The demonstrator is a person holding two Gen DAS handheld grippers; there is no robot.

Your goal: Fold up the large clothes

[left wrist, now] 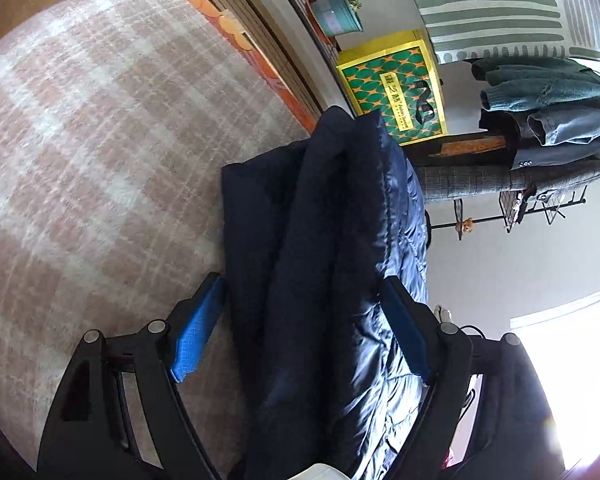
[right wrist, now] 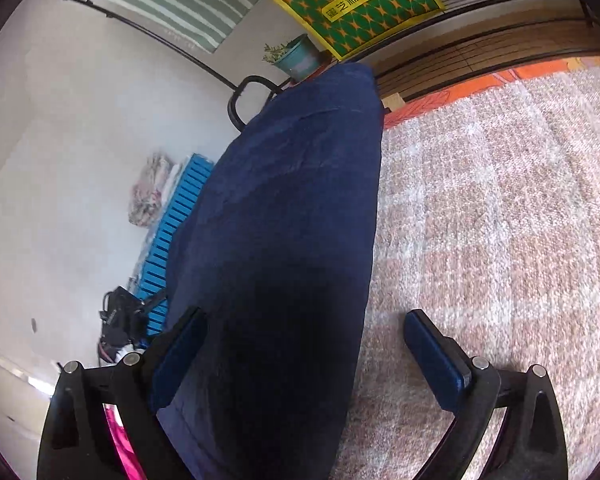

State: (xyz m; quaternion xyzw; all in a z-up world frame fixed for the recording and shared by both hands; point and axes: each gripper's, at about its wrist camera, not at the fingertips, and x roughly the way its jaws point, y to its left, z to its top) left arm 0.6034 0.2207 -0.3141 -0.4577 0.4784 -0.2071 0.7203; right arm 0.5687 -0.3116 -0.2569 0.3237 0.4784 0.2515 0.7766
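A large navy padded jacket point(left wrist: 324, 264) with a shiny quilted lining lies bunched in thick folds on the pink-and-white checked blanket point(left wrist: 100, 140). My left gripper point(left wrist: 304, 300) is open, its blue-padded fingers point(left wrist: 198, 332) straddling the jacket's folds. In the right wrist view the jacket point(right wrist: 292, 240) shows its smooth dark outer side over the same blanket point(right wrist: 500, 220). My right gripper point(right wrist: 304, 324) is open wide, the cloth running between its fingers point(right wrist: 436, 356) without being pinched.
A yellow-and-green patterned box point(left wrist: 396, 92) and a teal plant pot point(left wrist: 336, 12) stand on a black rack beyond the bed edge. A pile of folded clothes point(left wrist: 548, 120) sits on a wire shelf. A blue slatted crate point(right wrist: 176, 236) lies on the floor at the left.
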